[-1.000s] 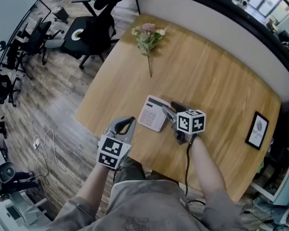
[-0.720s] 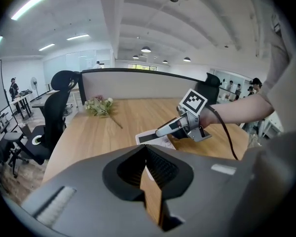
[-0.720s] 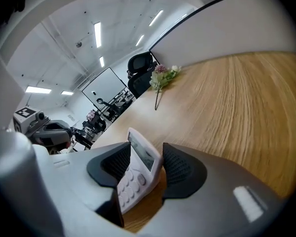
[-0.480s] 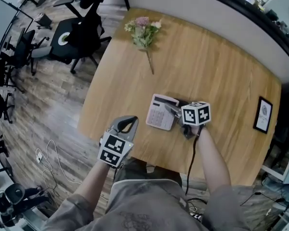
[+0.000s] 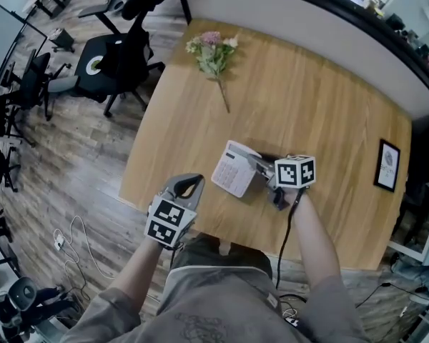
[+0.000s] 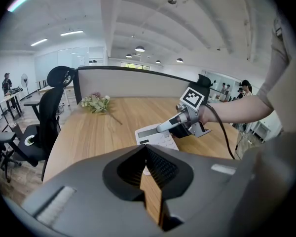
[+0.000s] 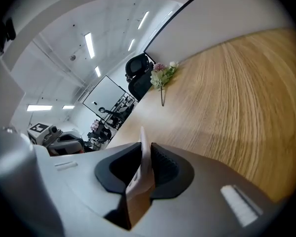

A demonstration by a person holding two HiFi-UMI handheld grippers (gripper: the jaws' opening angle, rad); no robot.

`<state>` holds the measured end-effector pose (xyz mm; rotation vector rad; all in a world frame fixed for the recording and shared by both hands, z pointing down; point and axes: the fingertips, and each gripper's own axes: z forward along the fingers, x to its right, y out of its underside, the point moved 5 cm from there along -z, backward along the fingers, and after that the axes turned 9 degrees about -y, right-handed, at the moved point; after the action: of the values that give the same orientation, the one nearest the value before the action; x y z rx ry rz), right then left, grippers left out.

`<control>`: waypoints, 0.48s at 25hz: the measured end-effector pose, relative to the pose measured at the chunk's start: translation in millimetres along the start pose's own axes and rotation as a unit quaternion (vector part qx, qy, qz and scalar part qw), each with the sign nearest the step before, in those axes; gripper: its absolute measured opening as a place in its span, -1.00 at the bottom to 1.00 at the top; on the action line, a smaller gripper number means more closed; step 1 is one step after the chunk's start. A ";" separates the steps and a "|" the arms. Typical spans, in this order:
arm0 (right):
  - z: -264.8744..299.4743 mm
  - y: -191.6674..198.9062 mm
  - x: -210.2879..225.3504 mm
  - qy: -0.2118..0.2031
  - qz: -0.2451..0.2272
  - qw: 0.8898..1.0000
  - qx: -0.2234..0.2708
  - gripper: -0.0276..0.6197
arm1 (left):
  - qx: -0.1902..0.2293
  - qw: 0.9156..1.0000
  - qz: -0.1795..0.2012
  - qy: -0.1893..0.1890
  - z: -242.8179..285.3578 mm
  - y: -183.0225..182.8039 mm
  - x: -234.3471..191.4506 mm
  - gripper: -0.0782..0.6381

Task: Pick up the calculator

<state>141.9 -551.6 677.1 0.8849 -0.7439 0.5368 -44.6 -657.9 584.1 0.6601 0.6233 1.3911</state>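
The wooden table [image 5: 307, 106] is spreading out beneath and ahead of both grippers, with a grey partition wall [image 5: 329, 27] running along its far edge, well beyond them. A black office chair [image 5: 107, 56] is standing on the floor, far off to the left of the left gripper and beyond it.

The left gripper [image 5: 194, 182] is hovering over the table's near edge, its fingertips meeting and nothing sitting between them. It is pointing towards the right gripper [image 5: 256, 164], which is working near it, a little further in over the tabletop.

A bunch of flowers [image 5: 213, 52] is lying flat on the table, well ahead of both grippers and apart from everything else.

The calculator [image 5: 232, 170] is sitting just left of the right gripper's body, between the two grippers and closer to the right one. Its right edge is standing between the right gripper's jaws, which are closing on it; in the right gripper view the thin pale casing is showing edge-on between the dark pads, which are pressing against it. The calculator appears tilted, with its gripped side off the wood.

A small black-framed picture [image 5: 387, 165] is lying well to the right of the right gripper, near the table's right edge.
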 end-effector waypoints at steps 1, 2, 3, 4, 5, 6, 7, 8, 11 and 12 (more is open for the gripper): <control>-2.3 -1.4 -5.4 0.000 -0.001 1.000 0.003 -0.71 | 0.002 1.000 -0.001 0.000 -2.7 -1.8 0.6 -0.78; -4.9 -2.1 -11.0 0.004 -0.003 1.000 0.004 -0.73 | 0.004 1.000 -0.002 0.001 -6.2 -3.6 1.9 -0.78; -7.4 -2.1 -17.0 0.008 -0.007 1.000 0.004 -0.73 | 0.007 1.000 -0.002 0.001 -10.6 -5.5 3.7 -0.78; -10.0 -1.9 -23.3 0.013 -0.014 1.000 0.004 -0.73 | 0.011 1.000 -0.003 0.002 -15.4 -7.7 5.5 -0.78; -13.4 -2.5 -29.8 0.019 -0.021 1.000 0.004 -0.73 | 0.014 1.000 -0.004 0.002 -20.5 -10.5 6.8 -0.78; -17.9 -4.2 -36.5 0.027 -0.028 0.999 0.006 -0.73 | 0.018 1.000 -0.004 0.002 -25.6 -14.0 7.7 -0.78; -23.9 -7.0 -43.2 0.034 -0.034 0.999 0.012 -0.73 | 0.023 1.000 -0.004 0.001 -30.7 -18.0 8.4 -0.78; -31.6 -11.0 -49.8 0.041 -0.040 0.998 0.021 -0.73 | 0.027 1.000 -0.003 0.000 -35.4 -22.4 8.9 -0.78; -60.0 -25.6 -72.6 0.049 -0.057 0.995 0.067 -0.73 | 0.044 0.999 0.007 -0.005 -47.5 -37.2 10.8 -0.78; -70.3 -30.9 -83.0 0.047 -0.062 0.993 0.087 -0.73 | 0.051 0.999 0.012 -0.007 -51.5 -43.0 11.4 -0.78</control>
<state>135.4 -518.7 569.1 1.0529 -0.5597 0.5348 -52.7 -646.6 517.5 0.7603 0.6795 1.3832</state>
